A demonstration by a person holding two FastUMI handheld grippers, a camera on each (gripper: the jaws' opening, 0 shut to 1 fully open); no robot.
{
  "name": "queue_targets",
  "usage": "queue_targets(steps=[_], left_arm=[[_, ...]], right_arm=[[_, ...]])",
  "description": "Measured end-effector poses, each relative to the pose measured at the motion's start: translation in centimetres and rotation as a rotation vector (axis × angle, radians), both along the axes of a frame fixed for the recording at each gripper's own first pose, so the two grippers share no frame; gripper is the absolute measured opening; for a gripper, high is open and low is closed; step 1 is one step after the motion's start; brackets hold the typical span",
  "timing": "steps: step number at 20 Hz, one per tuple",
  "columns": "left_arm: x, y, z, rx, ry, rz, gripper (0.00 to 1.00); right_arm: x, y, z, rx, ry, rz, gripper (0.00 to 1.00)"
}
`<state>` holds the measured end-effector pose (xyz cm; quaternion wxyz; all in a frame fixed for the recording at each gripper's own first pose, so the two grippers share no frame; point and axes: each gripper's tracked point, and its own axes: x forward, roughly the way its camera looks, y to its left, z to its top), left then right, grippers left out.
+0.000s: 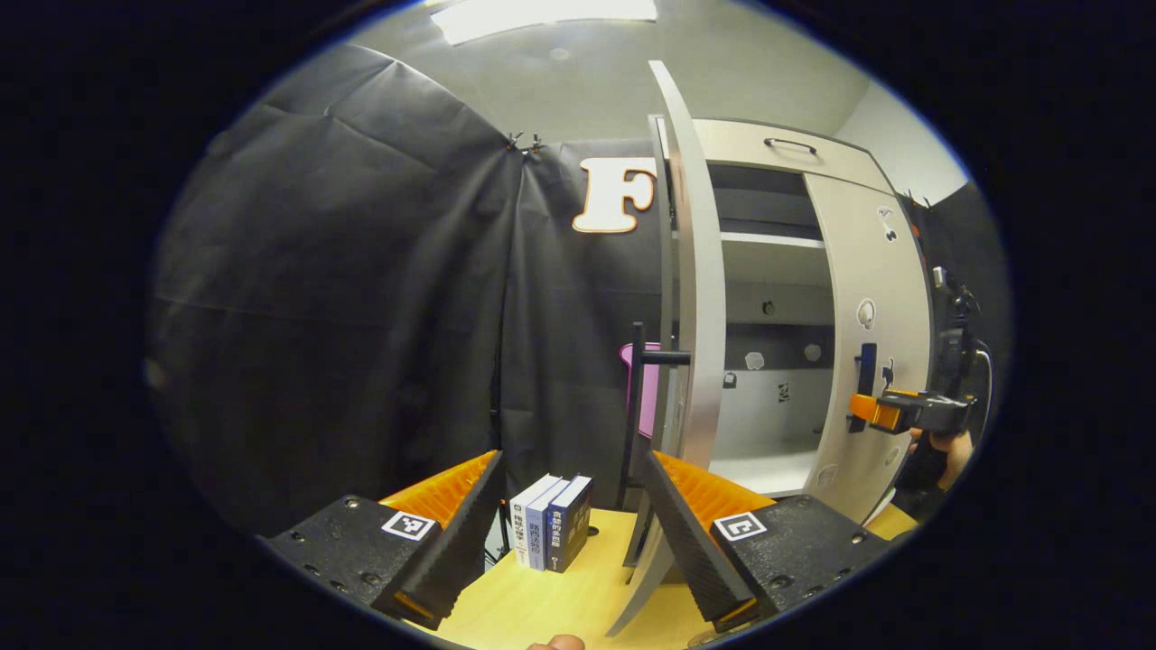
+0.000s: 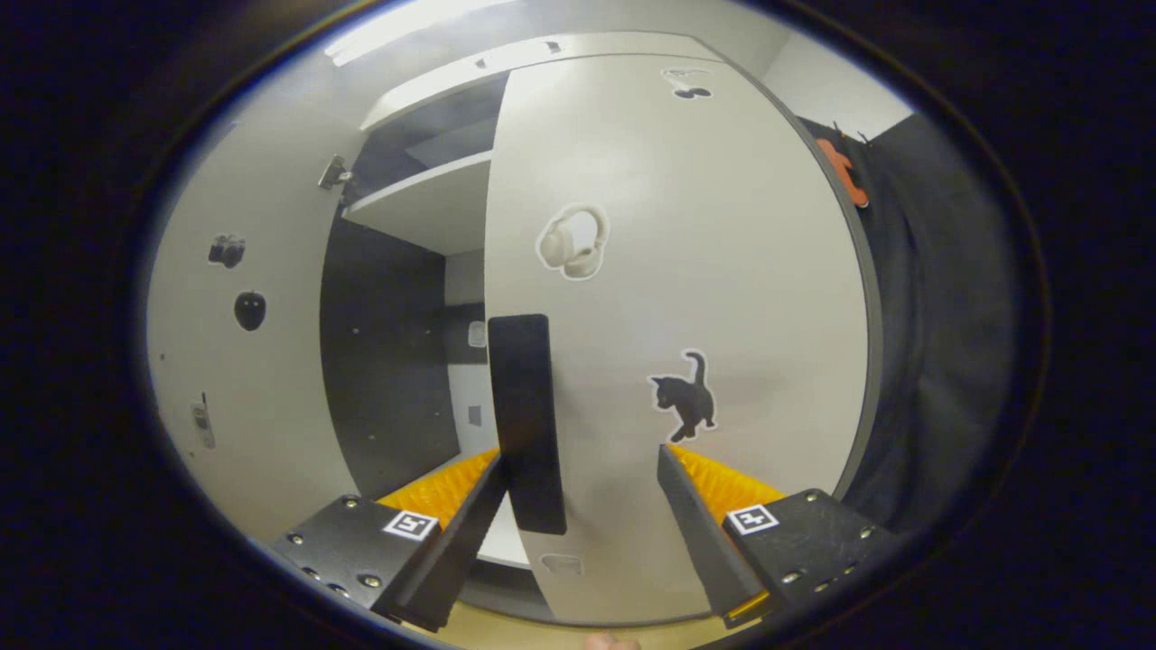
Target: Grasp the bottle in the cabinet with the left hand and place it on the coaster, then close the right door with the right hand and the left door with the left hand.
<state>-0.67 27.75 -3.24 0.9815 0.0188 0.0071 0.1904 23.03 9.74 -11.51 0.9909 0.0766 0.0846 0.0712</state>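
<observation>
Left gripper: fingers spread apart over the pale wooden table, gripping nothing.
Left door: pale grey, swung open and seen edge-on just ahead, black handle on its front.
Books: three, upright on the table beside the door.
Right gripper: fingers apart, close against the right door.
Right door: nearly shut, pale grey, with a black upright handle, a headphone sticker and a black cat sticker.
Cabinet: white shelves, dark back.

three books, two cabinet doors
</observation>
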Motion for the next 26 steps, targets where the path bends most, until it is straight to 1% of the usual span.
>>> queue_targets(steps=[1,2,3,4,5,6,8,9,10,11,12,13,15,16,17,18,21,22,23,24,25,26], left_arm=[[0.2,0.0,0.0,0.004,0.006,-0.015,0.96],[0.4,-0.4,0.1,-0.002,0.002,-0.05,0.96],[0.7,-0.8,0.2,-0.019,0.007,-0.086,0.93],[0.9,-1.1,-0.2,-0.041,0.011,-0.119,0.93],[1.1,-1.5,-0.3,-0.059,0.01,-0.142,0.86],[1.1,-1.7,-0.2,-0.072,0.007,-0.158,0.89],[1.3,-2.6,-0.2,-0.089,-0.002,-0.194,0.89],[1.6,-3.1,-0.3,-0.098,-0.004,-0.212,0.83],[1.9,-4.1,-0.5,-0.11,-0.003,-0.235,0.88],[2.2,-4.9,-0.6,-0.117,-0.003,-0.26,0.87],[2.5,-5.8,-0.8,-0.118,0.001,-0.285,0.82],[2.8,-6.7,-0.7,-0.115,0.003,-0.307,0.87],[3.5,-8.1,-0.6,-0.103,0.006,-0.344,0.87],[3.8,-8.9,-0.7,-0.098,0.009,-0.363,0.87],[4.1,-9.5,-0.8,-0.097,0.013,-0.379,0.82],[4.5,-10.1,-0.8,-0.097,0.014,-0.394,0.87],[5.7,-11.2,-1.5,-0.086,0.035,-0.413,0.87],[6.2,-11.4,-1.7,-0.08,0.046,-0.417,0.81],[6.5,-11.9,-1.6,-0.082,0.038,-0.429,0.87],[7.1,-12.6,-1.6,-0.091,0.035,-0.447,0.87],[7.5,-13.0,-2.0,-0.104,0.038,-0.463,0.87],[8.0,-13.7,-2.1,-0.118,0.031,-0.48,0.82]], right_arm=[[-0.5,-0.8,0.3,-0.017,-0.019,-0.013,1.0],[-1.0,-1.5,0.8,-0.039,-0.043,-0.021,1.0],[-1.5,-1.9,1.3,-0.056,-0.068,-0.024,1.0],[-1.9,-2.3,1.6,-0.069,-0.085,-0.025,1.0],[-2.3,-2.6,1.9,-0.077,-0.094,-0.021,0.97],[-2.6,-2.8,2.0,-0.083,-0.1,-0.018,1.0],[-3.0,-3.2,2.2,-0.084,-0.101,-0.021,1.0],[-3.2,-3.3,2.1,-0.081,-0.096,-0.02,1.0],[-3.3,-3.4,2.0,-0.079,-0.091,-0.019,1.0],[-3.4,-3.6,1.9,-0.079,-0.087,-0.017,1.0],[-3.5,-3.8,1.9,-0.081,-0.084,-0.018,1.0],[-3.6,-4.0,1.9,-0.084,-0.083,-0.021,1.0],[-4.0,-4.7,2.0,-0.084,-0.083,-0.03,1.0],[-4.2,-5.1,2.0,-0.083,-0.083,-0.033,1.0],[-4.4,-5.5,2.1,-0.085,-0.084,-0.039,1.0],[-4.6,-6.0,2.1,-0.089,-0.083,-0.048,1.0],[-5.1,-7.3,1.9,-0.092,-0.071,-0.071,0.97],[-5.3,-7.8,1.7,-0.092,-0.066,-0.078,0.97],[-5.4,-8.3,1.7,-0.094,-0.064,-0.085,0.97],[-5.5,-8.9,1.6,-0.099,-0.061,-0.096,1.0],[-5.6,-9.4,1.5,-0.102,-0.059,-0.104,1.0],[-5.7,-9.8,1.5,-0.103,-0.055,-0.112,1.0]])
